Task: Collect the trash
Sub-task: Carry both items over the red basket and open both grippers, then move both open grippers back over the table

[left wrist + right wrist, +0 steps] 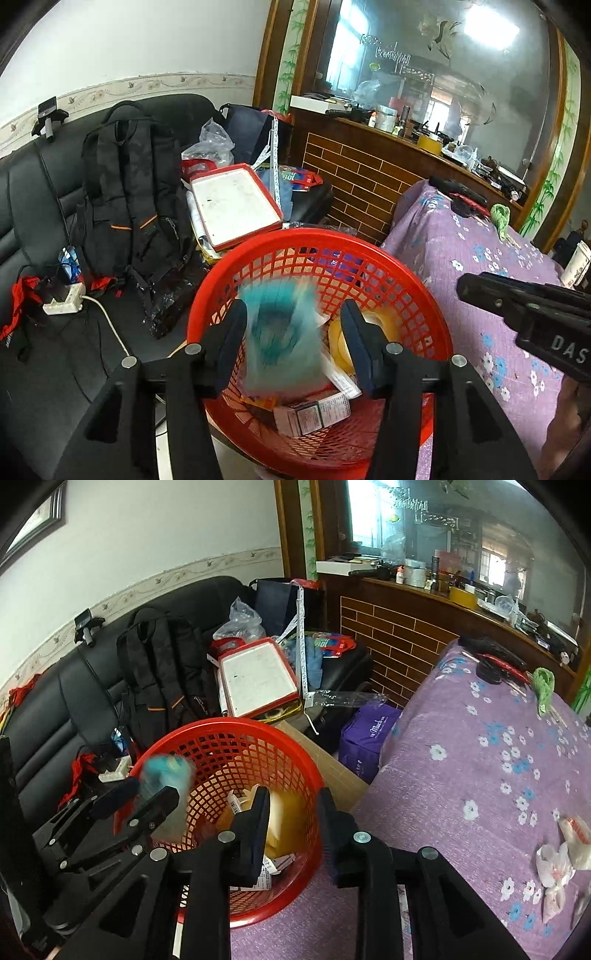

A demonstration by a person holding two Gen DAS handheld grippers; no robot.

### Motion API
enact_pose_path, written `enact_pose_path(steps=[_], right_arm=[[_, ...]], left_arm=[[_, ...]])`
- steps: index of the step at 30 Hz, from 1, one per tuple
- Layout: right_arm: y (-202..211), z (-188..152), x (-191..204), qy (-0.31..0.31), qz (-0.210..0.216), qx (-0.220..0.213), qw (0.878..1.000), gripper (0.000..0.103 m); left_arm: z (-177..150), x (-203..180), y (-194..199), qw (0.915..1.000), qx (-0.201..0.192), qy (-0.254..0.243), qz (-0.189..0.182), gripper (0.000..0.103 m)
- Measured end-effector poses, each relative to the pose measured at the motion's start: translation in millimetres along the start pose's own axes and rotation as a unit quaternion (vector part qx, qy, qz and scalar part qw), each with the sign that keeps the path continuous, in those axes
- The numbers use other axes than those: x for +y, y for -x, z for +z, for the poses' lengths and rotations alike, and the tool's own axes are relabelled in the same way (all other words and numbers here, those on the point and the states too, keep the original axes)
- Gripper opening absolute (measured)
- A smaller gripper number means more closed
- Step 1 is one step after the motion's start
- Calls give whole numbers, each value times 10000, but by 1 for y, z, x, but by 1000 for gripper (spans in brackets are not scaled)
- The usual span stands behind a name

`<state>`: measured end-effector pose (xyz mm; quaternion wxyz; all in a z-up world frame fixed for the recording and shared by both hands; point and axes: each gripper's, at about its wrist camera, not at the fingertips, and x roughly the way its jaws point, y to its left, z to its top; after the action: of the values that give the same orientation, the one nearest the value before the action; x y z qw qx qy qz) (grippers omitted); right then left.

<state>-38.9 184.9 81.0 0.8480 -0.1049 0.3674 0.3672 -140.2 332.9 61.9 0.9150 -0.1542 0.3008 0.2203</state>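
Observation:
A red mesh basket (406, 267) (221, 724) stands between the black sofa and the purple-clothed table. My left gripper (295, 343) (144, 797) hangs over it, open, with a blurred teal packet (284, 332) (166, 770) between its fingers and a gap at the right pad. My right gripper (293, 829) (467, 290) is open above the basket's right side, and a blurred yellow wrapper (286, 821) shows between its fingers. In the basket lie a small carton (310, 415) and a yellow ring-shaped thing (338, 341). Crumpled white wrappers (557, 860) lie on the table.
The sofa (44, 206) bears a black backpack (129, 192), a power strip (62, 301) and a red-rimmed tray (236, 203). A purple bag (367, 734) and cardboard (332, 771) sit by the table (480, 757). A brick-faced counter (406, 631) runs behind.

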Motion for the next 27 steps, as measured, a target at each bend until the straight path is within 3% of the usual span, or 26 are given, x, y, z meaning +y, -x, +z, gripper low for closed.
enact_pose_path(steps=[6,14,27], right_arm=[[36,-20,-28,-161,-300,-270,9991,31],[72,-68,-75,-484,-787,-202,9955,32],[125,-141,-158,-1373,-1382,-98,9808,33]], left_arm=[[-4,-22,12,9993,-229,-221,204,72],[-23,-86,26,9965,-274,-785,-34,75],[-69,-197,29,9817,17,-1784,-667,75]])
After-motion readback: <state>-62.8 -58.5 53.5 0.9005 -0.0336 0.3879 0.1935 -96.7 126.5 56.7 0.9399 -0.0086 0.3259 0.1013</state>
